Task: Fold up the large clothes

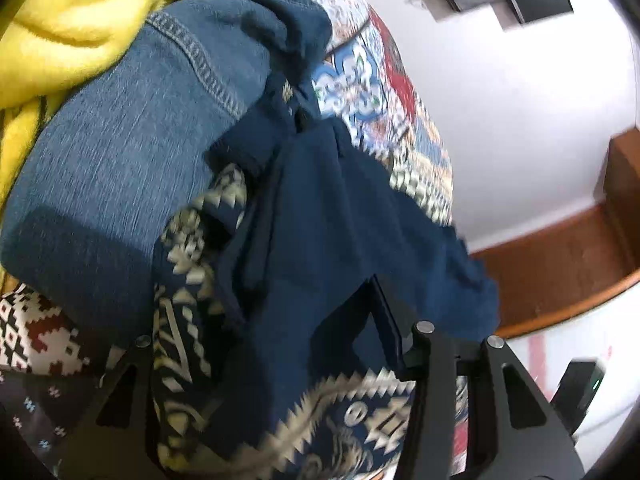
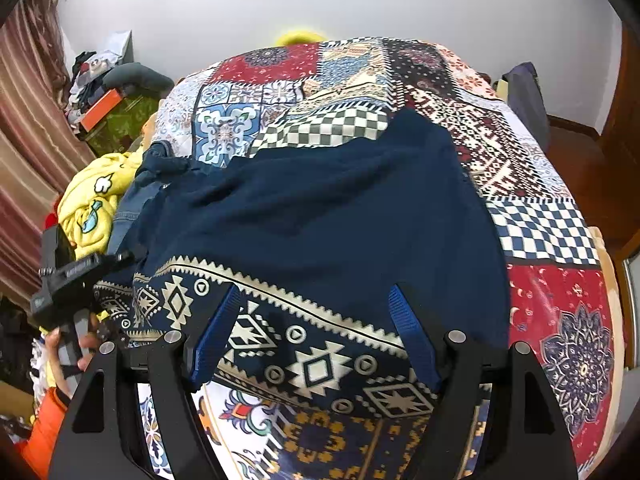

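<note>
Hovering right gripper (image 2: pixel 316 320) angled down (jaws apart) over navy garment (image 2: pixel 320 208), patchwork bedspread (image 2: pixel 560 300)

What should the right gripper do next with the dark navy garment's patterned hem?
Probably close the right gripper. Its blue fingers stand apart over the patterned hem band of the dark navy garment on the patchwork bedspread, not pinching it, while the left gripper bunches the other end.
</note>
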A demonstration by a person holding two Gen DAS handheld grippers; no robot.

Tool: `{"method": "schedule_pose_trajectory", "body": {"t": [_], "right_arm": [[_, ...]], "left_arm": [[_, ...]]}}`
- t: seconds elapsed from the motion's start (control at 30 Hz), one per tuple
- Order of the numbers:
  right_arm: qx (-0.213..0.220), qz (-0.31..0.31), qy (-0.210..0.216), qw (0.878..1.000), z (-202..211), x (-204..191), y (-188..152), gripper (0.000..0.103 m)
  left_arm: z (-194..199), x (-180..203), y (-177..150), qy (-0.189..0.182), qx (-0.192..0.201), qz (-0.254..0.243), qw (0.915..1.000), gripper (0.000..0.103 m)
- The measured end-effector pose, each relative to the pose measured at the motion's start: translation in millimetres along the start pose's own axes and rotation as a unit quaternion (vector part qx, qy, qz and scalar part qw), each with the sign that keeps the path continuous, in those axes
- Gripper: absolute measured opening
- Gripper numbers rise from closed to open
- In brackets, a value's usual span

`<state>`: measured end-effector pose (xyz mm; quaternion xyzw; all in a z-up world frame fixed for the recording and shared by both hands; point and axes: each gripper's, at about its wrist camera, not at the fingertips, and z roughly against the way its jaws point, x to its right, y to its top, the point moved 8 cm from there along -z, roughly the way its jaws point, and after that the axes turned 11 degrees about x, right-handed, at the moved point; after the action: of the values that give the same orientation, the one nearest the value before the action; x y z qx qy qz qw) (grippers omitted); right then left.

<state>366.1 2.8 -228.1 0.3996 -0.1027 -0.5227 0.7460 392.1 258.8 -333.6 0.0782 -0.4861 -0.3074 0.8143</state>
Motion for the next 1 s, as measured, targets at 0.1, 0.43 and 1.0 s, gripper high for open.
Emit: {"method": "schedule_pose_trajectory", "body": {"t": [0.1,0.43,1.0], "right_arm": [[-0.007,0.003,-0.001,1.000,-5.5,-4.0,1.1,0.073],[-0.007,0.019,0.042,0.999,-17.7,-59.9,20.5,0.073],[-0.073,0.012,0.076,0.994,-48.2,-89.1,-19.7,0.074]], "left_arm": [[-9.5,-1.8,9.6,0.041,0.013,-0.021,0.9988,0.019],[49.1,65.8,51.8,0.022,0.120,-0.091,0.9883,0.011],[49.6,170.0,37.6,0.005,0.095,-0.198,0.9757,0.010]]}}
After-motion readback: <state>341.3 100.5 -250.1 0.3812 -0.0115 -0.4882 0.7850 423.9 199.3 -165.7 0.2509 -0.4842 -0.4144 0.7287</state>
